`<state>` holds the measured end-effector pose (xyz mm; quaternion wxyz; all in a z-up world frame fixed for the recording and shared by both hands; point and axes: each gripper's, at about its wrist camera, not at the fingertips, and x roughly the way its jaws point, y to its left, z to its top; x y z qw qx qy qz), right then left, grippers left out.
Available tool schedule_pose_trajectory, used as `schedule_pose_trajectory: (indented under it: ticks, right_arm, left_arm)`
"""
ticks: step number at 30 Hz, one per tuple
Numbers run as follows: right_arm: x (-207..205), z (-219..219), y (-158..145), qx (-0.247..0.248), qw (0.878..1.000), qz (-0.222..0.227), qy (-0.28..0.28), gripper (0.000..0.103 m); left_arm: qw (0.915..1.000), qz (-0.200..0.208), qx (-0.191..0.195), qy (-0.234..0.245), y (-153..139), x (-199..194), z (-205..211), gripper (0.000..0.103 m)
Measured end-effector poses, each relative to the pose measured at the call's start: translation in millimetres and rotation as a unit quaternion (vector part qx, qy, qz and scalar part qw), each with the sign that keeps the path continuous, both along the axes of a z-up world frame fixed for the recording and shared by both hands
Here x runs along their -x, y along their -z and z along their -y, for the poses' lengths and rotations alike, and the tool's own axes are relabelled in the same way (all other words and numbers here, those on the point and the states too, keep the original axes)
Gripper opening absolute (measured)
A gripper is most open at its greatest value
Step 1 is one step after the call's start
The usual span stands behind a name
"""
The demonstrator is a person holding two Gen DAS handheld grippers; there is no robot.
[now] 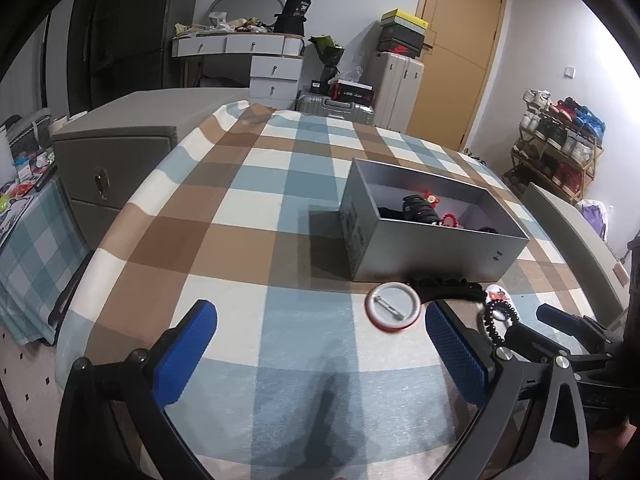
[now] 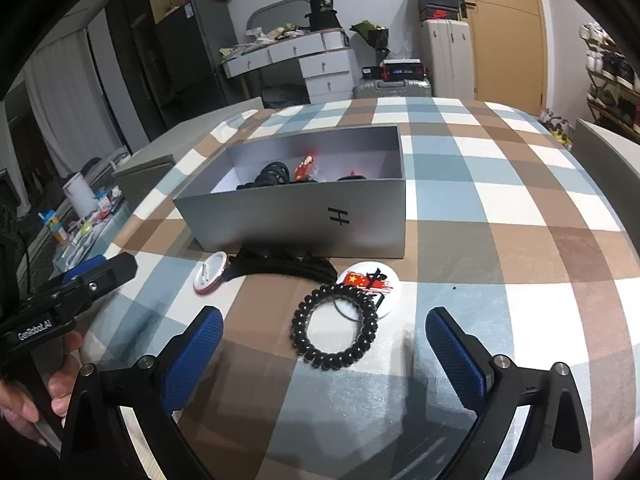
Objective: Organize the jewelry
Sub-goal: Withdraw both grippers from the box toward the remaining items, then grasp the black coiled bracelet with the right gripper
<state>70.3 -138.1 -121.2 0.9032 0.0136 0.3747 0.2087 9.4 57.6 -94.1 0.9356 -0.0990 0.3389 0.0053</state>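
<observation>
A grey open box (image 1: 434, 258) (image 2: 296, 220) sits on the checked cloth and holds black hair ties and red trinkets (image 1: 424, 208) (image 2: 288, 172). In front of it lie a face-down pin badge (image 1: 393, 307) (image 2: 210, 272), a black braided band (image 1: 448, 288) (image 2: 280, 266), a flag badge (image 2: 370, 284) (image 1: 498, 294) and a black coil bracelet (image 2: 335, 330) (image 1: 494, 320). My left gripper (image 1: 320, 352) is open and empty, with the face-down badge just ahead of its right finger. My right gripper (image 2: 324, 360) is open and empty, with the bracelet between its fingertips.
The checked cloth (image 1: 248, 216) covers a round-edged table. A grey cabinet (image 1: 116, 160) stands at the left, a desk with drawers (image 1: 240, 46) behind, suitcases (image 1: 396, 80) and a shoe rack (image 1: 560, 140) to the right.
</observation>
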Motion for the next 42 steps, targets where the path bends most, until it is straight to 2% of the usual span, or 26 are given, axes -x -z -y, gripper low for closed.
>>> schedule_pose_trajectory:
  ticks: [2,9,15,17,23,26,31,36,42]
  right_arm:
    - [-1.8,-1.1,3.1,0.009,1.0,-0.005,0.006,0.095]
    - [-4.8,-6.4,10.9,0.029,0.999,-0.017,0.013,0.088]
    - [-2.1,-17.7,13.4,0.084,0.996,0.005,0.018,0.066]
    - [0.4,-20.2,14.0,0.102,0.994,0.017,0.019,0.055]
    - [3.2,-19.4,13.3,0.095,0.995,0.024,0.012,0.042]
    - [2.4,-8.8,11.5,0.057,0.998,0.02,0.01,0.041]
    - [1.8,7.4,9.8,0.023,0.999,0.015,0.021,0.039]
    - [5.1,24.9,3.6,-0.001,0.999,0.027,0.031,0.038]
    - [8.0,39.8,-1.2,-0.022,0.998,0.04,0.032,0.037]
  left_arm:
    - [1.0,-0.004,0.003,-0.002,1.7,-0.3,-2.4,0.102]
    - [0.9998,-0.016,0.004,-0.011,7.3,1.0,-7.4,0.102]
    - [0.9997,-0.02,0.003,-0.011,7.0,2.0,-8.6,0.102]
    - [0.9997,-0.02,0.002,-0.011,6.6,2.8,-8.2,0.102]
    - [0.9997,-0.023,-0.006,-0.011,6.0,0.4,-7.1,0.102]
    - [0.9996,-0.023,-0.012,-0.011,4.3,-1.4,-5.7,0.102]
    - [0.9994,-0.031,-0.013,0.003,4.3,-11.7,0.4,0.102]
    - [0.998,-0.043,0.002,0.047,5.3,-25.4,10.4,0.102]
    - [0.9947,-0.061,-0.014,0.082,8.7,-41.8,28.6,0.102]
